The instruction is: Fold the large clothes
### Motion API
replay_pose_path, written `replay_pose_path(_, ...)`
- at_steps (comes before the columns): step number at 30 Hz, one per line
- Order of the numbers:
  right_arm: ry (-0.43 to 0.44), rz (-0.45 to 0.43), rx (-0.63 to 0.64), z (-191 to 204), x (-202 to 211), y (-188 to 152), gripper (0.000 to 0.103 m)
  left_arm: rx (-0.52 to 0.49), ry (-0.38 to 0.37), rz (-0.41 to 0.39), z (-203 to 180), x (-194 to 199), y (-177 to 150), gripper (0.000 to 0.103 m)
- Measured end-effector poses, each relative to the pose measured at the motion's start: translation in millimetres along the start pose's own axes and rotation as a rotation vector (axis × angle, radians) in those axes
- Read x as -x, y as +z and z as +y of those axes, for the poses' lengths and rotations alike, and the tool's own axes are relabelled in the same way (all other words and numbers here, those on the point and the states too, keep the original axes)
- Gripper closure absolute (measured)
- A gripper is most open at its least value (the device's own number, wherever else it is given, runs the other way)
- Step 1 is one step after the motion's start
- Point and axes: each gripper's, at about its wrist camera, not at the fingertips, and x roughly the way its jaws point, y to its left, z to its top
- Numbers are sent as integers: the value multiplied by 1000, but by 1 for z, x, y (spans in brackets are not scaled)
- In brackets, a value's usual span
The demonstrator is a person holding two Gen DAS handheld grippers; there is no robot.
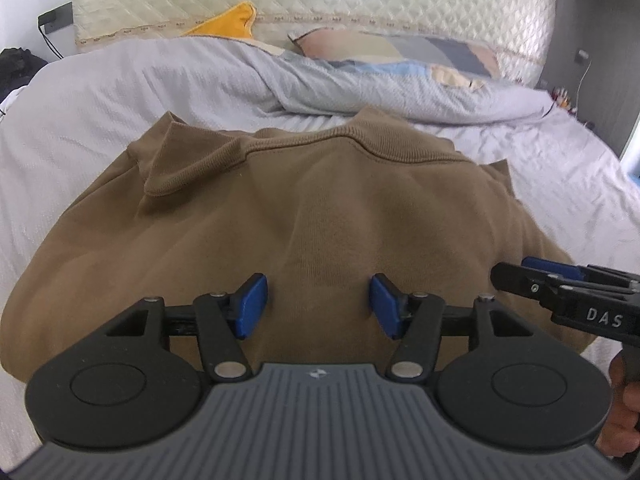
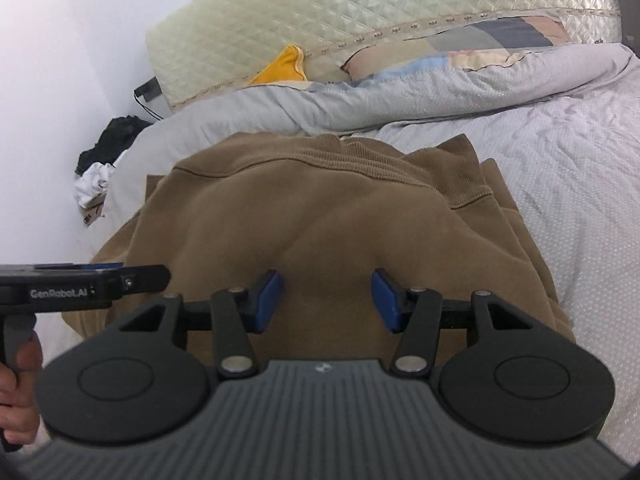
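Brown sweatshirt (image 1: 300,208) on bed – under both grippers' jaws, parted, nothing gripped

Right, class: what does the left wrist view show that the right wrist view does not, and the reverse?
Only the left wrist view shows the dark cabinet at the bed's right, with small items and a white cable. Only the right wrist view shows the heap of black and white clothes on the floor by the wall. Both show the folded brown sweatshirt, grey bed sheet, patchwork pillow, yellow cushion, and both open grippers, left gripper and right gripper.
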Motion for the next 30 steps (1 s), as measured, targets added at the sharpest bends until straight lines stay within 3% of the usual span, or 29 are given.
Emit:
replay_pose_path(7, 3, 43, 12, -5, -18, 9, 48, 17, 1, 38, 5, -27, 5, 36)
replay_pose_path(13, 6, 7, 13, -6, -24, 9, 46, 46, -14, 16, 9, -29, 3, 35)
replay_pose_path(21, -43, -63, -41, 1, 10, -4, 48, 73, -45, -51, 10, 18, -13, 35)
replay_pose_path(30, -100, -104, -67, 9, 61, -23, 45, 85, -26, -129, 11, 86, -46, 35)
